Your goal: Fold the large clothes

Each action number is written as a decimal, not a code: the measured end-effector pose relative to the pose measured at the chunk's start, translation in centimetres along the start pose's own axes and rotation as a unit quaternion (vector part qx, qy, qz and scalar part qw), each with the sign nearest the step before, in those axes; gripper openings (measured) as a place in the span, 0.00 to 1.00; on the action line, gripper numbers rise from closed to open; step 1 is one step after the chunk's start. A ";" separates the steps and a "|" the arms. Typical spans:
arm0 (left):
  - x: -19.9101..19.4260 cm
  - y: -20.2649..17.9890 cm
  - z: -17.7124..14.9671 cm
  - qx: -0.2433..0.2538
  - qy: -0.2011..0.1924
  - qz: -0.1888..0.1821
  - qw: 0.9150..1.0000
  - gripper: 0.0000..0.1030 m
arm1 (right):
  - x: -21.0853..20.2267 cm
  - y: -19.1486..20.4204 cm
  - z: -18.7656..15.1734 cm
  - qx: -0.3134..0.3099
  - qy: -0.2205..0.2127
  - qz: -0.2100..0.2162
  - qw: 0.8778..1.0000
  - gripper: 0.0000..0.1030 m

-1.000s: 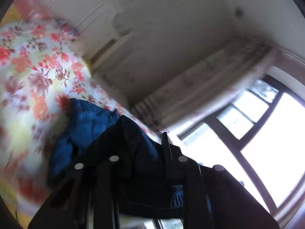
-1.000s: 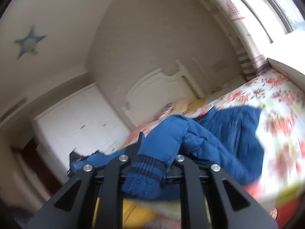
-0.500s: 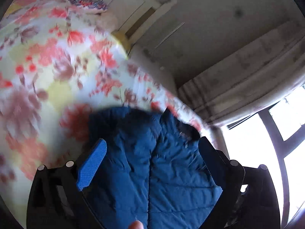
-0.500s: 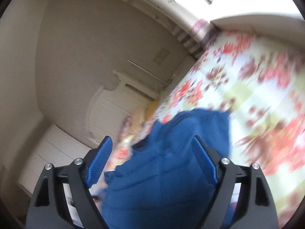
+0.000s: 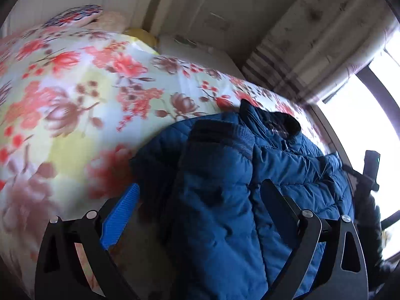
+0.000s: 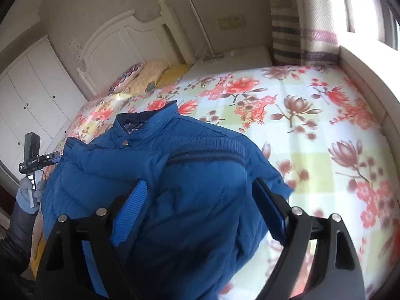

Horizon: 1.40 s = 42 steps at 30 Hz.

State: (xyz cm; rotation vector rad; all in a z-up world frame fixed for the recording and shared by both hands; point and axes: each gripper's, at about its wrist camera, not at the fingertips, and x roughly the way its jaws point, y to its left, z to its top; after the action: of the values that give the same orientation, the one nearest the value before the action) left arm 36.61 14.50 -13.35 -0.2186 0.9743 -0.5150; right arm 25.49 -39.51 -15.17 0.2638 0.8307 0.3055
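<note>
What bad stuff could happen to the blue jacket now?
1. The blue jacket lies in a puffy heap with both grippers' jaws open, so the fold may spring loose.
2. It sits near the edge of the flowery bed, so part of it might slide off.
3. The striped cuff lies loose on top and could flop out.

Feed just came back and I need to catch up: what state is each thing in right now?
Left hand-held gripper: open, holding nothing.
Right hand-held gripper: open, holding nothing.
Blue padded jacket: lying on the bed, folded over itself, a ribbed cuff across its top, collar toward the headboard.
Floral bedspread: spread flat.
Pillows: piled at the headboard.
</note>
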 end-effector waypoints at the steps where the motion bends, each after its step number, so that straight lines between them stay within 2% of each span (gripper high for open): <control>1: 0.3 -0.2 0.2 0.007 0.003 0.003 1.000 0.89 | 0.4 -0.1 0.2 -0.002 0.004 0.001 1.000 0.83; 4: 1.8 -0.9 1.2 0.043 0.021 0.027 0.998 0.89 | 1.1 0.1 0.4 -0.014 0.016 0.004 1.000 0.83; 6: 2.6 -1.2 1.9 0.059 0.029 0.030 0.997 0.89 | 1.4 0.0 0.4 -0.017 0.022 0.002 1.000 0.83; 7: 2.9 -1.3 2.2 0.062 0.028 0.028 0.997 0.86 | 1.6 -0.2 0.4 -0.015 0.023 0.007 1.000 0.82; 8: 3.0 -1.4 2.4 0.064 0.023 0.026 0.997 0.81 | 1.7 -0.3 0.5 -0.013 0.022 0.011 1.000 0.80; 9: 3.1 -1.6 2.5 0.066 0.018 0.019 0.997 0.57 | 1.8 -0.3 0.5 -0.010 0.021 0.014 1.000 0.77; 10: 3.0 -1.8 2.5 0.066 0.011 0.009 0.998 0.41 | 1.8 -0.2 0.5 -0.010 0.019 0.018 1.000 0.68; 11: 2.2 -2.5 2.1 0.080 -0.016 0.023 0.996 0.32 | 1.8 -0.1 0.5 -0.015 0.013 0.012 1.000 0.42; 12: 1.7 -3.3 1.7 0.093 -0.028 0.031 0.995 0.23 | 1.3 0.4 0.4 -0.032 -0.003 0.003 0.999 0.28; 13: 0.6 -4.2 1.2 0.106 -0.044 0.041 0.993 0.22 | 0.5 1.2 0.2 -0.044 -0.018 0.002 0.999 0.20; 14: -1.0 -5.0 0.5 0.115 -0.066 0.045 0.990 0.22 | -1.0 2.4 -0.1 -0.057 -0.041 -0.017 0.997 0.17; 16: -3.9 -5.6 0.5 0.103 -0.093 0.025 0.990 0.22 | -3.7 4.3 -0.5 -0.077 -0.071 -0.022 0.994 0.16; 19: -4.6 -4.7 4.4 0.040 -0.086 0.011 0.995 0.22 | -6.9 5.8 1.4 -0.084 -0.098 -0.024 0.991 0.16; 21: -1.7 -4.1 8.1 0.009 -0.064 0.043 0.997 0.22 | -5.5 5.1 5.0 -0.064 -0.086 -0.034 0.994 0.16; 23: 2.4 -3.2 10.5 -0.022 -0.031 0.083 0.996 0.22 | -1.4 3.5 8.6 -0.036 -0.047 -0.066 0.996 0.16; 26: 6.9 -2.9 10.9 -0.020 -0.012 0.147 0.989 0.22 | 4.9 1.5 10.8 0.004 0.013 -0.111 0.994 0.16; 28: 8.2 -2.6 10.1 -0.013 -0.018 0.173 0.985 0.22 | 7.3 0.5 10.3 0.026 0.032 -0.122 0.992 0.17; 32: 8.3 -1.6 8.8 -0.021 -0.044 0.166 0.985 0.23 | 9.0 -1.5 8.0 0.064 0.022 -0.105 0.992 0.21; 34: 7.7 -2.4 8.8 -0.007 -0.066 0.172 0.983 0.23 | 9.0 -2.0 7.5 0.073 0.015 -0.098 0.992 0.21; 37: 6.9 -4.4 9.1 0.035 -0.094 0.193 0.976 0.23 | 8.6 -1.8 7.4 0.067 0.006 -0.113 0.991 0.21; 39: 8.5 -4.4 9.3 0.042 -0.065 0.206 0.975 0.24 | 8.2 -2.0 7.1 0.076 -0.003 -0.116 0.990 0.22; 41: 10.8 -3.2 9.4 0.029 -0.013 0.211 0.977 0.32 | 8.2 -2.9 6.4 0.102 -0.005 -0.106 0.989 0.28; 42: 11.2 -2.8 9.5 0.022 0.001 0.213 0.977 0.40 | 8.3 -3.2 6.2 0.110 -0.004 -0.104 0.988 0.30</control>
State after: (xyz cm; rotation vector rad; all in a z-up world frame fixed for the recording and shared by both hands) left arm 48.68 5.90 -15.19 0.0328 0.9761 -0.1435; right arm 35.93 -40.09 -17.88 0.3796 0.8778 0.0161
